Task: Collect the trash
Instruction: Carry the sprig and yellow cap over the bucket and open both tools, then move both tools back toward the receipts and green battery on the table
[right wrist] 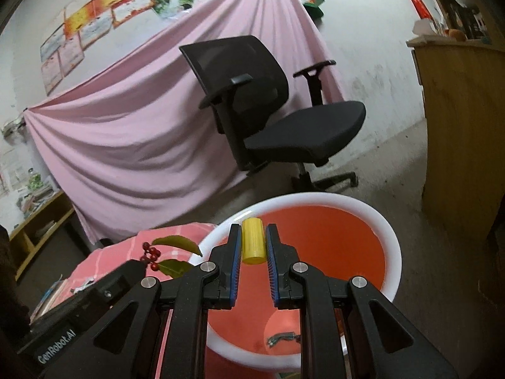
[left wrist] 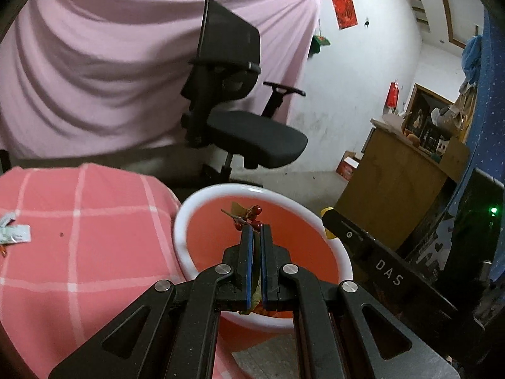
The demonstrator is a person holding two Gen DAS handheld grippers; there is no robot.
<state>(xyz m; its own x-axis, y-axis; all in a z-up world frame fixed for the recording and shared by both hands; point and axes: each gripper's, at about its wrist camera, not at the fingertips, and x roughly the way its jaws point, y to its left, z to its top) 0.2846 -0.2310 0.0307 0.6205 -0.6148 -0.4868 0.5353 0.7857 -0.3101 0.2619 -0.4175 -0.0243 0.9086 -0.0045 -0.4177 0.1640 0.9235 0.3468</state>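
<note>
With the berry sprig point(left wrist: 247, 218) pinched in the left gripper point(left wrist: 256, 230) and the yellow cylinder point(right wrist: 253, 241) clamped in the right gripper point(right wrist: 252, 246), both above the bin point(right wrist: 389, 240), a rim-side release risks spillage onto the tabletop point(left wrist: 79, 237).
</note>
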